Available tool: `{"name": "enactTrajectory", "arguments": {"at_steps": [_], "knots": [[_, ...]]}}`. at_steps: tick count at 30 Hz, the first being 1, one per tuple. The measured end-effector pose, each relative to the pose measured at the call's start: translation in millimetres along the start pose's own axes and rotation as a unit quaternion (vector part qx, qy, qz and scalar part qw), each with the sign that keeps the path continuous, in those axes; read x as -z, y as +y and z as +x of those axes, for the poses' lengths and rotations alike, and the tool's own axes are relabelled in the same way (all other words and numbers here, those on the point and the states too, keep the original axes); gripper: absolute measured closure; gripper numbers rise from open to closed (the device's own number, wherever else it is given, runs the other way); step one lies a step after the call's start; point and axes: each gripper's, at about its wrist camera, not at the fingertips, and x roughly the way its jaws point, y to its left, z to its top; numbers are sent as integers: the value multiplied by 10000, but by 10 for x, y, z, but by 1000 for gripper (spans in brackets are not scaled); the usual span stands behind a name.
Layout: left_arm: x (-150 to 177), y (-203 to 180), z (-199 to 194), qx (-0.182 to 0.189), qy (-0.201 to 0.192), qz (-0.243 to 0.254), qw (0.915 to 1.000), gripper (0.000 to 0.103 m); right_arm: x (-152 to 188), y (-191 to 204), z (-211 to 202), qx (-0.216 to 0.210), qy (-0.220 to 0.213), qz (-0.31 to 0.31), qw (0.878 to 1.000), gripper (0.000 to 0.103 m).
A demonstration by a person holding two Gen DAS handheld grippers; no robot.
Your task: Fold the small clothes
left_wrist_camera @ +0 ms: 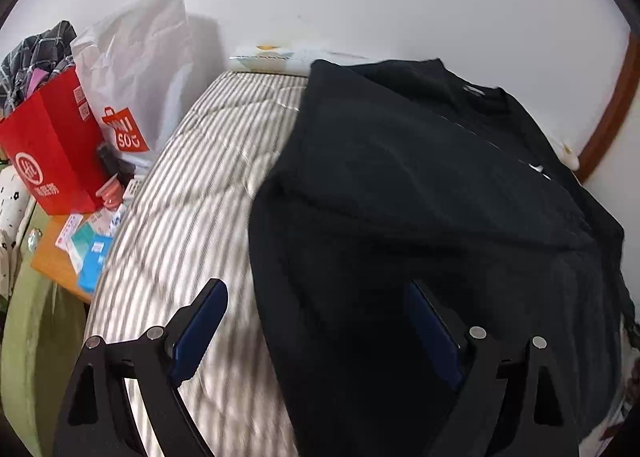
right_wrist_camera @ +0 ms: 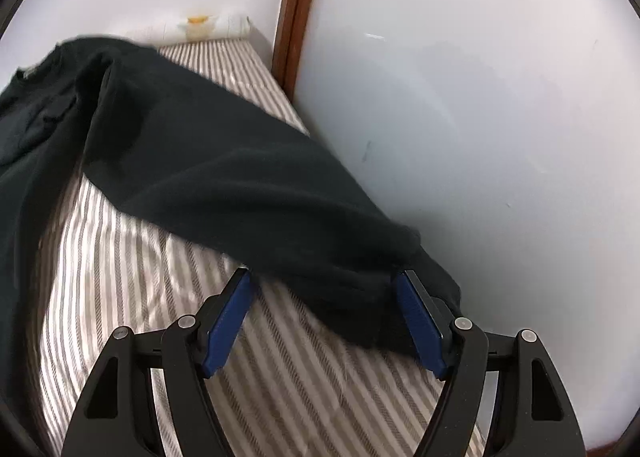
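A black long-sleeved top (left_wrist_camera: 420, 197) lies spread on a grey-and-white striped bed (left_wrist_camera: 192, 197). My left gripper (left_wrist_camera: 316, 289) hangs open above the top's near left edge, its left finger over the stripes and its right finger over the black cloth. In the right wrist view the top's sleeve (right_wrist_camera: 240, 177) stretches across the striped bed (right_wrist_camera: 120, 277) toward the wall. Its cuff end lies between the fingers of my right gripper (right_wrist_camera: 324, 275), bunched against the right pad (right_wrist_camera: 416, 317). The jaws stand wide apart and do not pinch the cloth.
Left of the bed stand a red paper bag (left_wrist_camera: 52, 153) holding checked cloth, a white shopping bag (left_wrist_camera: 136, 69), and small boxes on an orange table (left_wrist_camera: 84, 241). A white wall (right_wrist_camera: 480, 137) and a brown door frame (right_wrist_camera: 296, 9) border the bed's right side.
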Motion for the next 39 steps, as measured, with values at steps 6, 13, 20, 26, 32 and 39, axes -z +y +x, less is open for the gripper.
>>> {"name": "enactTrajectory", "arguments": {"at_steps": [6,13,20,26,32,39], "knots": [[282,-49,-210,-188,40,179,9997,15,-89,-57,96,-259,-46,207,9994,74],[338,220,-243,-119,123,-137,9998,15,-418,44,-444,-40,-921,320,9952,93],[429,325,-146,-121,38,-36,9999,15,-952,680,-1565,-550,-1990,145,9783,93],[513,432,-130,188,43,-179,9997,15,-1361,1761,-2132,-1337,-2308,-347,9631,93],[576,398,-94,319,-89,-27,9994,14,-1411,2926,-2372,-1828,-2466,-983,9466,92],[590,379,-65,294,-166,6,9994,14,-1292,4323,-2021,-2137,-2076,-1803,9374,92]]}}
